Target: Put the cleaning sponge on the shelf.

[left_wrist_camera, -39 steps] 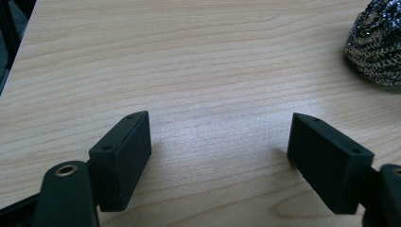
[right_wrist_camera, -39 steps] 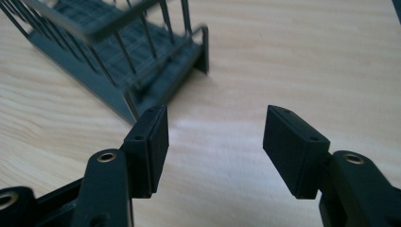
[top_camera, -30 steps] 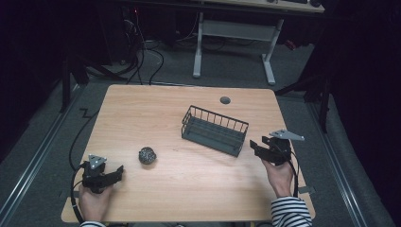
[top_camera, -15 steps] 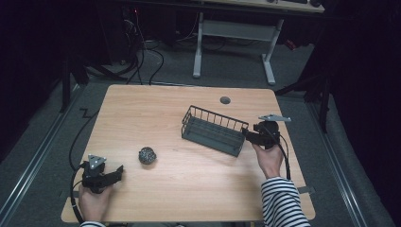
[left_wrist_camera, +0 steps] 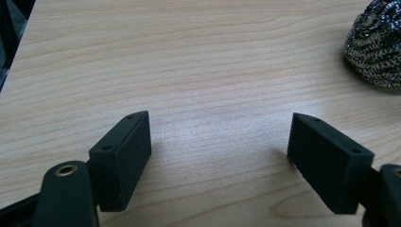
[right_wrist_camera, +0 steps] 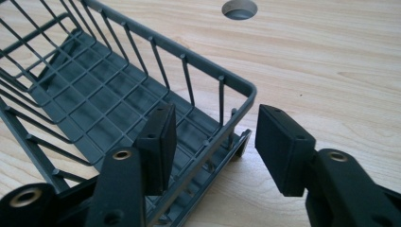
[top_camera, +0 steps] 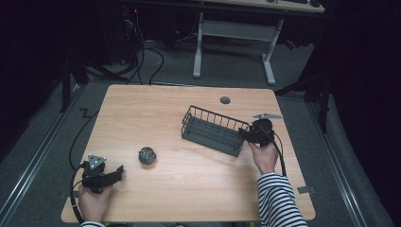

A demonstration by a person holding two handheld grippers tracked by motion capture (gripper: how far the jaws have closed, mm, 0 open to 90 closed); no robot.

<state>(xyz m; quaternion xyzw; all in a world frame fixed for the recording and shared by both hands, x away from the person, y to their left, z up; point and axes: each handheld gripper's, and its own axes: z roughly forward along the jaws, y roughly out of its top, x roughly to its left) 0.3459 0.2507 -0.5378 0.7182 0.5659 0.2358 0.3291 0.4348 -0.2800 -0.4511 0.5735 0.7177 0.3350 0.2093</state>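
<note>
A dark grey wire basket (top_camera: 213,130) lies at an angle on the right half of the wooden table (top_camera: 165,109). My right gripper (top_camera: 245,135) is at its right end. In the right gripper view the basket's (right_wrist_camera: 94,104) end wall stands between the jaws of the right gripper (right_wrist_camera: 215,118), one pad inside and one outside. The jaws have just been closing, and a gap remains on both sides. A steel wool scourer (top_camera: 147,155) sits left of centre. My left gripper (top_camera: 118,171) rests open near the front left, with the scourer (left_wrist_camera: 376,45) ahead and to the right of the left gripper (left_wrist_camera: 220,137).
A round cable hole (top_camera: 225,100) lies in the table behind the basket, also seen as the hole (right_wrist_camera: 239,8) in the right gripper view. A desk frame and cables stand on the floor beyond the far edge.
My right gripper has moved left to the basket's right end and its jaws have narrowed around the end wall. The left gripper and the scourer have stayed put.
</note>
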